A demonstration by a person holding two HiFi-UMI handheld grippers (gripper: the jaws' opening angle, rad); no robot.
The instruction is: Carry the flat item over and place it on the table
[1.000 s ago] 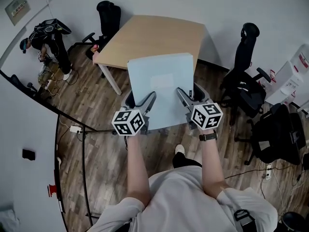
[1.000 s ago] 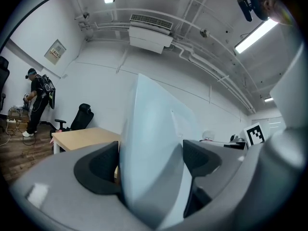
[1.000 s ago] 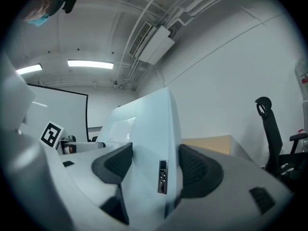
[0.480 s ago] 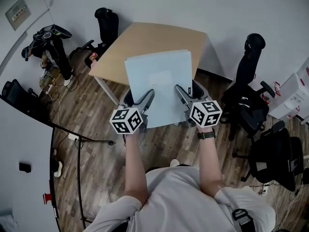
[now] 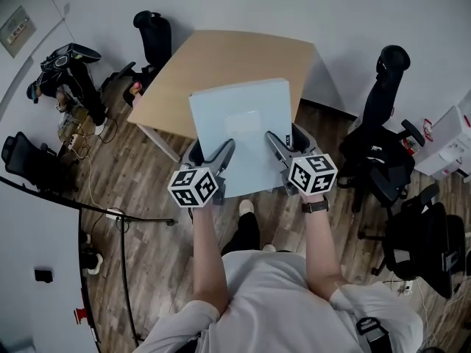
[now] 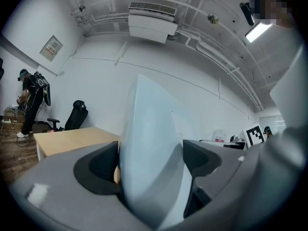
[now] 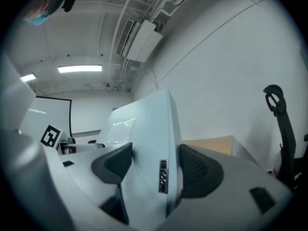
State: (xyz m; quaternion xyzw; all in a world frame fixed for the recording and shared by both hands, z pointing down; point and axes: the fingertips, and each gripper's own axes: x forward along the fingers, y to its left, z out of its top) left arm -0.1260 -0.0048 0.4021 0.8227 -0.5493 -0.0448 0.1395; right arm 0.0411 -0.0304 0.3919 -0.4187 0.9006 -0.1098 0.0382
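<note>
A pale blue flat item, a thin board with a paler label on top, is held level in front of me by both grippers. My left gripper is shut on its near left edge, and my right gripper is shut on its near right edge. In the left gripper view the flat item fills the gap between the dark pads. In the right gripper view its edge sits clamped between the pads too. The far end of the item overlaps the near edge of a light wooden table.
Black office chairs stand at the table's far left and at the right. A person stands by the left wall near cables on the wooden floor. White boxes sit at the far right.
I have stepped closer to the table with the flat item still held in both grippers. The table now sits nearer and partly under the item's far end.
</note>
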